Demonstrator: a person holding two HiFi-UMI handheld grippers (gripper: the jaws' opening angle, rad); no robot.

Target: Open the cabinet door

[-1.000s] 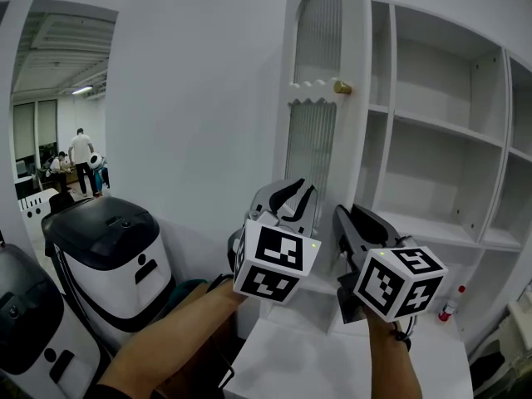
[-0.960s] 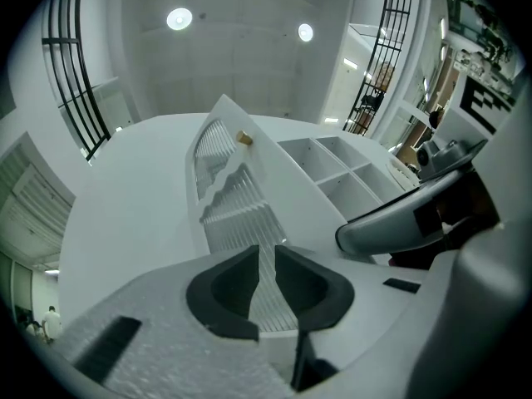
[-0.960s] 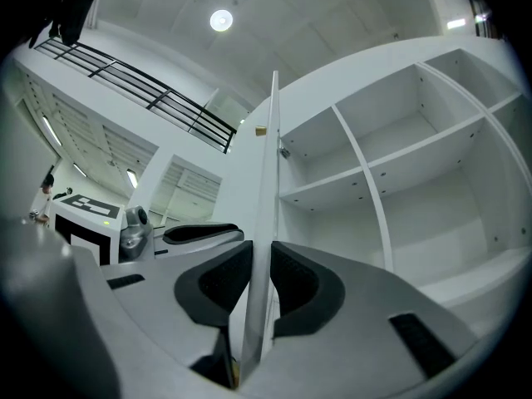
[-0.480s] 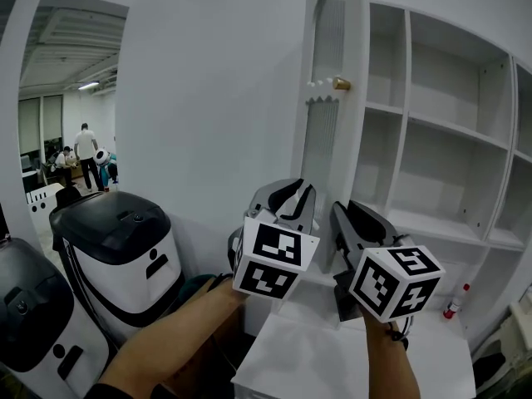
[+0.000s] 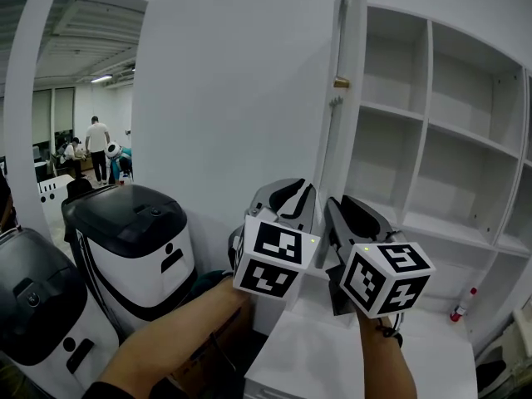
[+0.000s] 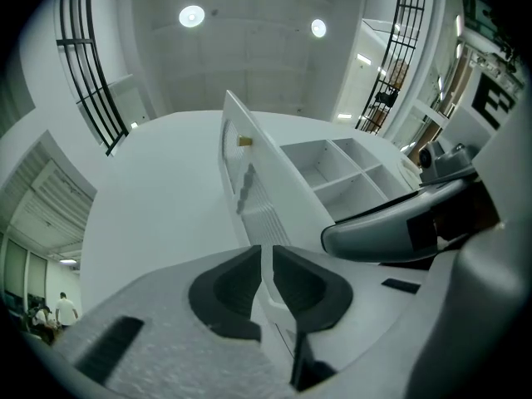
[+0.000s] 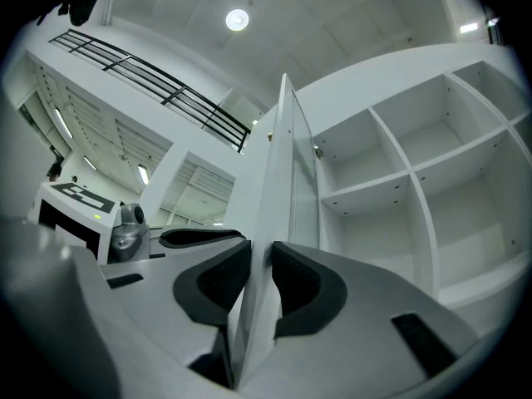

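Observation:
The white cabinet door [image 5: 339, 115], with a brass knob [image 5: 341, 82], stands swung out from the shelves [image 5: 432, 140] and shows almost edge-on in the head view. My left gripper [image 5: 295, 191] and right gripper [image 5: 337, 210] sit side by side at its lower part. In the left gripper view the door [image 6: 249, 181] runs into the left gripper [image 6: 267, 260], whose pads close on its thin edge. In the right gripper view the door [image 7: 278, 165] passes between the pads of the right gripper [image 7: 260, 260]; those jaws have just been opening a little, and the pads still touch the panel.
Two white machines with black tops [image 5: 133, 239] [image 5: 33, 306] stand on the floor at the left. People [image 5: 98, 144] stand far off in the back room. A white counter [image 5: 332, 356] lies below the grippers, and a red-capped bottle [image 5: 463, 306] stands at the right.
The door has swung further out: its ribbed face showed before, now it is nearly edge-on. Both grippers have stayed at its lower part and moved with it.

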